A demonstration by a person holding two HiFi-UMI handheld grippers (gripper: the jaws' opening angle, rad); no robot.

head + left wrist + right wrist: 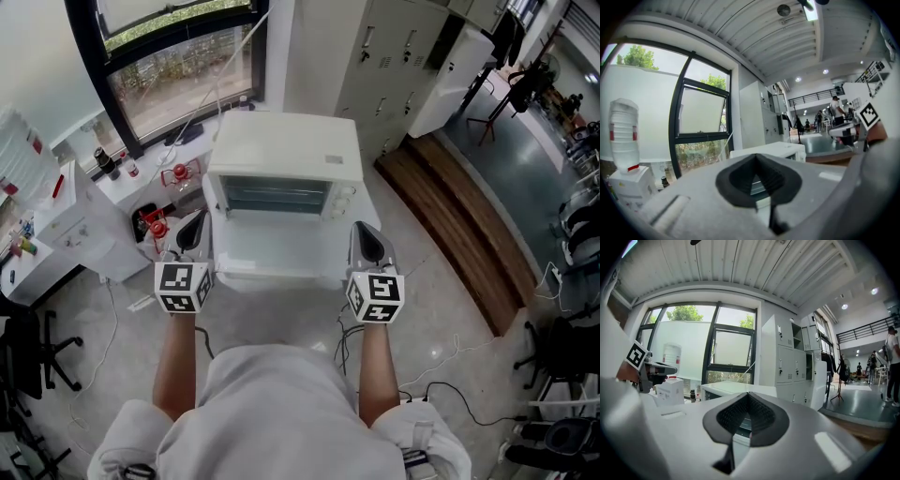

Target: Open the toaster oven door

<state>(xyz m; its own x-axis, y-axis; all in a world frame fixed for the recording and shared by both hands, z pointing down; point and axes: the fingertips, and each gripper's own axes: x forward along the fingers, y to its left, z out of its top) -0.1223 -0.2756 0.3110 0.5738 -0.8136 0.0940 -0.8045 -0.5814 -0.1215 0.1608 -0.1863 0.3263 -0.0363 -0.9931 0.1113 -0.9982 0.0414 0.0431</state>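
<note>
A white, boxy toaster oven (286,150) stands straight ahead of the person, its smooth, pale door (281,248) lying flat toward them, apparently already lowered, with its long edge running side to side. The left tongs (193,228) and right tongs (367,241), both clenched on nothing, flank the door's front corners, equally near.

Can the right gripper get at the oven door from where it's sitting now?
Probably yes: the right gripper, shut, hangs right beside the right edge of the lowered door, and nothing seems to stand between them.
</note>
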